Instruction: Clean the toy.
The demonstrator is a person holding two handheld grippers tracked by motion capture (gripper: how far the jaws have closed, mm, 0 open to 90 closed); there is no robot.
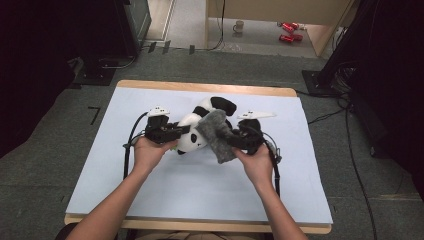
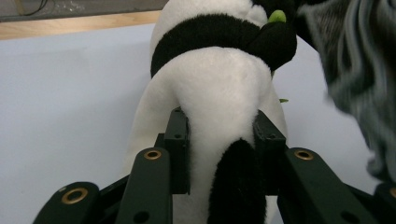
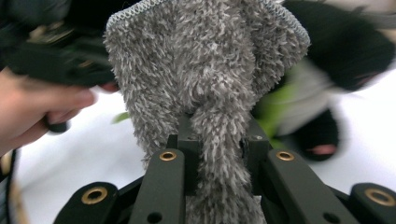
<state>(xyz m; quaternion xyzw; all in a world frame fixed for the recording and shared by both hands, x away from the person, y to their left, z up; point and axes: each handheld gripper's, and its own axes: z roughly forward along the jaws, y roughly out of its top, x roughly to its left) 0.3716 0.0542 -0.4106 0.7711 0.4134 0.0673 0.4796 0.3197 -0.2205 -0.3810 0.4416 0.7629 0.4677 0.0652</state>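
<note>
A black-and-white plush panda [image 1: 196, 129] lies on the pale blue table cover [image 1: 150, 185] near its middle. My left gripper [image 1: 181, 131] comes at it from the left and is shut on the panda's white body [image 2: 219, 107], both pads sunk into the plush. A fluffy grey cloth [image 1: 216, 134] drapes over the panda's right side. My right gripper [image 1: 231, 137] is shut on a bunched fold of that grey cloth [image 3: 205, 84]. In the right gripper view the blurred panda [image 3: 336, 70] shows behind the cloth and the other hand [image 3: 37, 109] at the left.
The table's wooden edge [image 1: 200, 87] runs along the far side. Beyond it on the floor stand a mug [image 1: 239, 26] and red cans [image 1: 290, 31]. Black stands and cables flank the table on both sides.
</note>
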